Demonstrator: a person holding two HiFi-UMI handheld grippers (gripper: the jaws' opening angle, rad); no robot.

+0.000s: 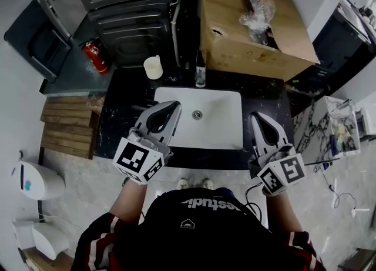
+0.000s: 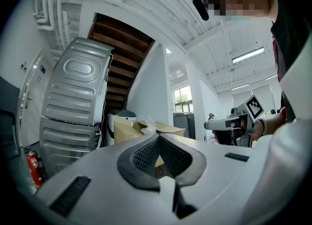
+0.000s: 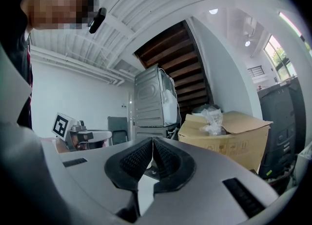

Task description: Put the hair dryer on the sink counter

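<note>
No hair dryer shows in any view. The black sink counter (image 1: 126, 108) holds a white basin (image 1: 217, 123) with a faucet (image 1: 200, 71) behind it. My left gripper (image 1: 174, 106) hovers over the basin's left edge, shut, with nothing between its pads (image 2: 146, 154). My right gripper (image 1: 256, 116) hangs over the counter just right of the basin, also shut and empty. In the left gripper view, the left gripper (image 2: 158, 136) points up and away from the counter. The right gripper (image 3: 152, 139) does the same in the right gripper view.
A white cup (image 1: 153, 67) stands at the counter's back left. A big open cardboard box (image 1: 252, 29) with a plastic bag rests behind the counter at the right. Stacked grey machines (image 1: 117, 5) and a red fire extinguisher (image 1: 94, 55) are at the back left. Wooden planks (image 1: 67, 126) lie to the left.
</note>
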